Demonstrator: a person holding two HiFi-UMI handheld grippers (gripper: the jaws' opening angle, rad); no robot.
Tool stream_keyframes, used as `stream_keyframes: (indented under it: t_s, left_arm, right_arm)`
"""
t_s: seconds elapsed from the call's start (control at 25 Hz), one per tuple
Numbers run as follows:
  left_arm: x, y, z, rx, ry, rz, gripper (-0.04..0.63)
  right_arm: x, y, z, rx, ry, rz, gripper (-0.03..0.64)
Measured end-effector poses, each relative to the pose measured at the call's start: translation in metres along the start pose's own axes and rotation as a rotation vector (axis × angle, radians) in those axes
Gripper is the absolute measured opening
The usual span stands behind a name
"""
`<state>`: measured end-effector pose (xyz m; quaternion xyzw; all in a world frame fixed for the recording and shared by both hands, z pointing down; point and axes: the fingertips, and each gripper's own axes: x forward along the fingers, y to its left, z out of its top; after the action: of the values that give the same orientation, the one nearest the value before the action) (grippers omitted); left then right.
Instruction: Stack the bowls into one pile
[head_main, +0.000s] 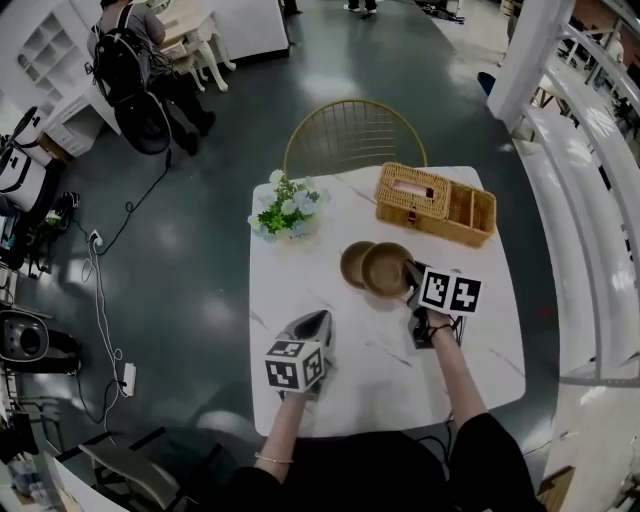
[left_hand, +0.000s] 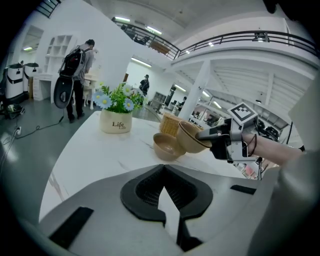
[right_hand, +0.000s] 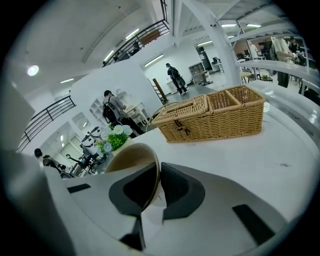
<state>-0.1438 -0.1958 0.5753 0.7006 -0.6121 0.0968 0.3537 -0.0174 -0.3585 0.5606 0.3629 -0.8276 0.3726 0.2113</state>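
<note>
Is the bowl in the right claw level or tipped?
Tipped. The right claw grips the bowl by its rim; its opening leans toward the other bowl.

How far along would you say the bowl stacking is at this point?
Nothing is stacked yet. The right gripper holds one brown bowl by its rim, tilted next to the second bowl on the table. Remaining: setting it into that bowl. The left gripper is empty.

Cannot make out the lower half of the held bowl (right_hand: 131, 161) behind the right tool (right_hand: 158, 175) in its own view, part of the wicker basket (left_hand: 170, 124) behind the second bowl (left_hand: 166, 146), or the chair (head_main: 355, 135) seat under the tabletop (head_main: 300, 300).
</note>
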Motion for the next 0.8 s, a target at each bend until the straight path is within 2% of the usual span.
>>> stream_keyframes:
  t_s: [0.36,0.8]
  left_arm:
    - [0.005,0.008,-0.002,-0.040,0.006,0.006,0.014]
    - [0.006,0.015,-0.007,-0.079,0.006,0.016,0.014]
  right_arm:
    - [0.036,0.019,0.002,-0.052,0.032,0.010,0.035]
    - [0.057,0.024,-0.005,-0.215,0.087,-0.056,0.036]
